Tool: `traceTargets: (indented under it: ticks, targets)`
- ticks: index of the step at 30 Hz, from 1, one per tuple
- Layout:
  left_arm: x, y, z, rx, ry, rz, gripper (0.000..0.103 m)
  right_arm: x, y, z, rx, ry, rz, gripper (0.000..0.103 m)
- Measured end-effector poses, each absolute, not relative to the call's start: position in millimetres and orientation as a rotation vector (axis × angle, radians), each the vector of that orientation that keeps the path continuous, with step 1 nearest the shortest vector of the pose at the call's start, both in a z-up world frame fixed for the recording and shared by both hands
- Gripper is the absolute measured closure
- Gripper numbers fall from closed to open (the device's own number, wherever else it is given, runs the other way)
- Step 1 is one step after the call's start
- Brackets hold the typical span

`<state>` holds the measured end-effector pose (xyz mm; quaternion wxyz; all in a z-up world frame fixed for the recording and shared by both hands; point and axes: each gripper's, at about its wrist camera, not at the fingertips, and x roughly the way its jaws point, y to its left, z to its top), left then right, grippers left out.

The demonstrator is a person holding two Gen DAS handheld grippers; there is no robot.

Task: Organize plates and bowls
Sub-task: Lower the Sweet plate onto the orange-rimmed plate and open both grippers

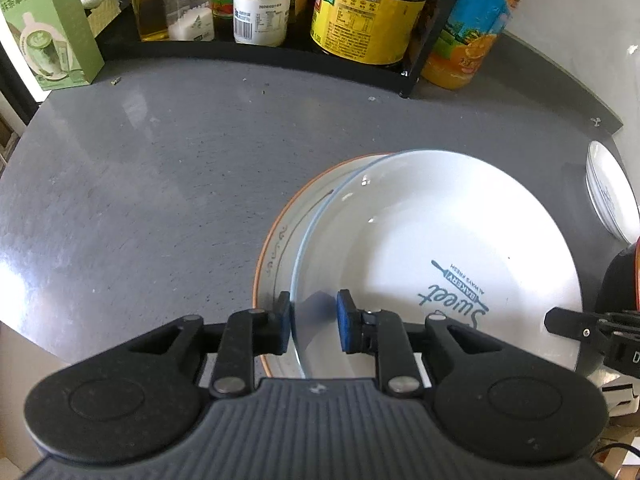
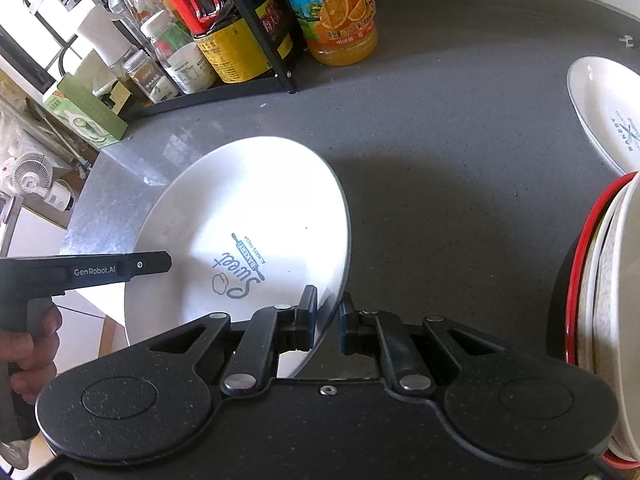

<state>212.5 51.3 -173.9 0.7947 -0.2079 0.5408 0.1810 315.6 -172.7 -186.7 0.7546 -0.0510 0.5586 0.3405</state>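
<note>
Plate [image 1: 436, 240] marked "Sweet Bakery" sits between two claws above an orange-rimmed plate [image 1: 276, 248] on the grey counter [image 1: 160, 184]. The left gripper [image 1: 313, 326] straddles its near rim, one pad [image 1: 284, 322] outside and one inside; a visible gap remains on the inner side, so the jaws stand narrow but apparently not clamped. The right gripper [image 2: 326, 318] straddles the opposite rim of the plate [image 2: 240, 220], jaws narrow with daylight either side of the edge, so a firm hold cannot be confirmed.

The step in hand looks like seating this plate on the orange-rimmed one. Doing it well means keeping both claws level, centring the upper plate over the lower so the rims nest, and letting go only once it rests flat; a one-sided release could tip it.

The left view alone shows the orange rim beneath the plate and a stack of white dishes [image 1: 608, 192] well to the plate's right. The right view alone shows a red-rimmed stack [image 2: 600, 280] near the plate's right, a second logo plate [image 2: 608, 116] beyond it, and a hand [image 2: 28, 344] gripping the left tool's handle. Behind the plate in both views stands a rack of bottles [image 1: 360, 12].
</note>
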Motion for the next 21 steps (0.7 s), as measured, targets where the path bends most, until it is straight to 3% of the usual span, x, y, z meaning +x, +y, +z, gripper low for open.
traceTargets:
  ticks: [12, 21]
  targets:
    - [211, 67, -150, -0.446, 1.110, 0.438, 0.081, 315, -171, -188, -0.108, 1.208, 0.725, 0.094]
    - [214, 69, -172, -0.449, 1.164, 0.458, 0.066, 317, -165, -195, -0.125, 1.228, 0.724, 0.088]
